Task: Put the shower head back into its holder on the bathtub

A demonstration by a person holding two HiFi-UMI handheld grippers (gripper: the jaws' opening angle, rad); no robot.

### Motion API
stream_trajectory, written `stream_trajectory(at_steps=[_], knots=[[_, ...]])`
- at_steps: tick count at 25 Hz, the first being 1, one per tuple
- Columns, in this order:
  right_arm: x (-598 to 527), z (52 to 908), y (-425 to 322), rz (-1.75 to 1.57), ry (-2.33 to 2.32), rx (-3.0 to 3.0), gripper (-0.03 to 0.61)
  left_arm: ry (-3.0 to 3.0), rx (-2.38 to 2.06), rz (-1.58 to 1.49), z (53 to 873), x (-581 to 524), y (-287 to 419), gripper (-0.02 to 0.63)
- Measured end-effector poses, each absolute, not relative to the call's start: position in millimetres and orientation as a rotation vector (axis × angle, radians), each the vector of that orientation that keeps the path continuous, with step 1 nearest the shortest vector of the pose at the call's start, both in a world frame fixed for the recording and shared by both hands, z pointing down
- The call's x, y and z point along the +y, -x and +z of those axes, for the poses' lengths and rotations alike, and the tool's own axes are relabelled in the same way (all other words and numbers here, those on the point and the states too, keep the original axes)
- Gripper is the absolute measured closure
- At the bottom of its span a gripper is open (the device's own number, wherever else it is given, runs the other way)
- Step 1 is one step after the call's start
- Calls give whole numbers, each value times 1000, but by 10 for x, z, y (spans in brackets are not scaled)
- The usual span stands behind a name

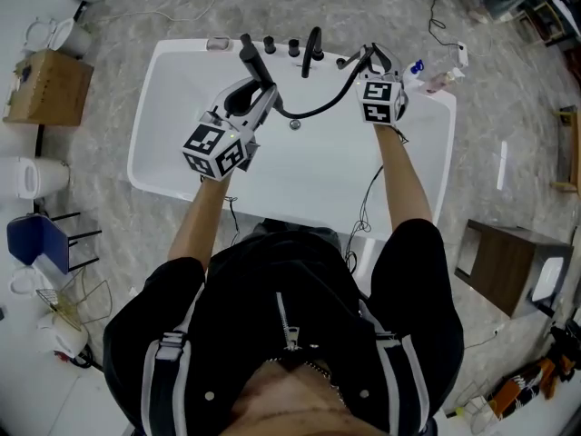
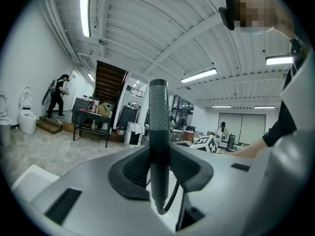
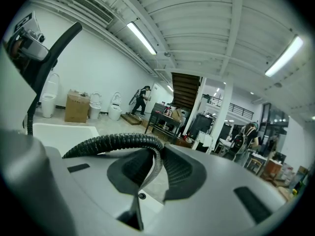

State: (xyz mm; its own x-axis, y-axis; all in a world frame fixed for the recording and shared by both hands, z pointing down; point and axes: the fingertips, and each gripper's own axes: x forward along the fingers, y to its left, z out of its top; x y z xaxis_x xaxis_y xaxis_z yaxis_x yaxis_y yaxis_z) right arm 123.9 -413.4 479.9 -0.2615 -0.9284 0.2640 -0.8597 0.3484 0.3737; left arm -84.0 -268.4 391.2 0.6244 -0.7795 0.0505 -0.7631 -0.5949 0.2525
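Left tool (image 1: pixel 261 94) clamps the shower head (image 1: pixel 251 59) upright; right tool (image 1: pixel 370 62) clamps the hose (image 1: pixel 318 109) trailing from its bottom.

Grey marbled floor (image 1: pixel 490 107) had the white bathtub (image 1: pixel 138 157) sitting in the middle, a cardboard box (image 1: pixel 50 87) off to its left and a wooden cabinet (image 1: pixel 508 266) on the right.

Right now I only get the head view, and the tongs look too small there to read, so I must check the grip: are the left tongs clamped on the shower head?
Observer: Yes; the left gripper view shows the left tongs shut on the shower head, its handle upright between the pads.
Operator: And the right tongs?
Observer: The right tongs pinch the ribbed hose, which loops off leftward in their view.
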Motion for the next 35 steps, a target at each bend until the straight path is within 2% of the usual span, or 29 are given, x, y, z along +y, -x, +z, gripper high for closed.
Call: stream_trajectory(at_steps=[22,35], knots=[[-4395,4678,-1340,-261,-1585,-2160,506,-2594,-1248,-108,3909,-2867,770,482],[-4457,5105,-1390,-163,-1558,-2142,506,-2569,-1263,-72,4036,-2913,777,482]])
